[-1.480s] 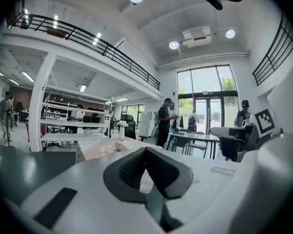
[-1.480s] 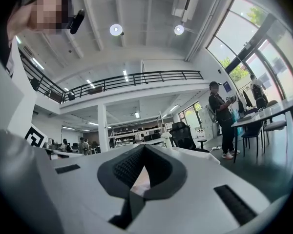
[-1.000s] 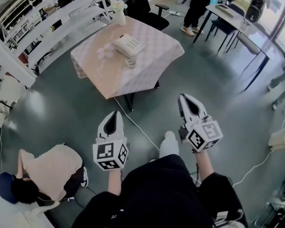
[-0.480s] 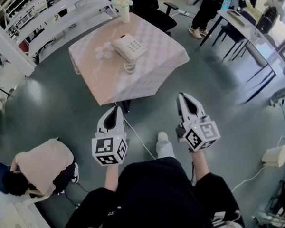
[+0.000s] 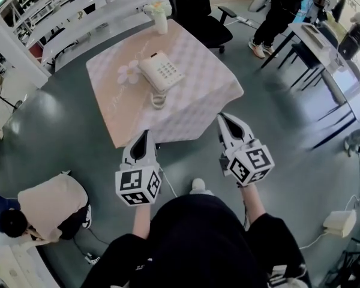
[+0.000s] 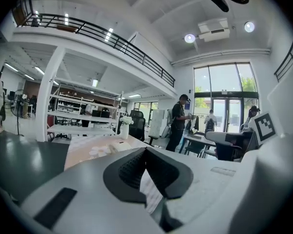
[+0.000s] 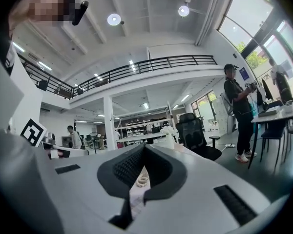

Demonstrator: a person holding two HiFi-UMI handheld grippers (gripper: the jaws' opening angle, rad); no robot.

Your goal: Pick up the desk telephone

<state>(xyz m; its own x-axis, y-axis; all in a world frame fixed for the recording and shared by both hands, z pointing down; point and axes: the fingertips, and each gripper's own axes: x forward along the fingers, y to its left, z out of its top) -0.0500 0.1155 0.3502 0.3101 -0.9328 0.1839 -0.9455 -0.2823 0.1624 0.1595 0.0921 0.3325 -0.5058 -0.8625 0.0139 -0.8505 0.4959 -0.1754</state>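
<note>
A white plastic desk telephone point(image 5: 161, 72) is set on a pink-checked clothed table point(image 5: 205, 93) at twelve o'clock, amid grey floor point(image 5: 60, 125); left gripper point(image 5: 144, 133) and right gripper point(image 5: 222, 117) are closed, empty.

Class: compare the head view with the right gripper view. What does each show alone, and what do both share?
Head view only: the desk telephone with its keypad, and a crouching person on the floor. Right gripper view only: the balcony railing and ceiling lights. Both: the black office chair and the standing person.
</note>
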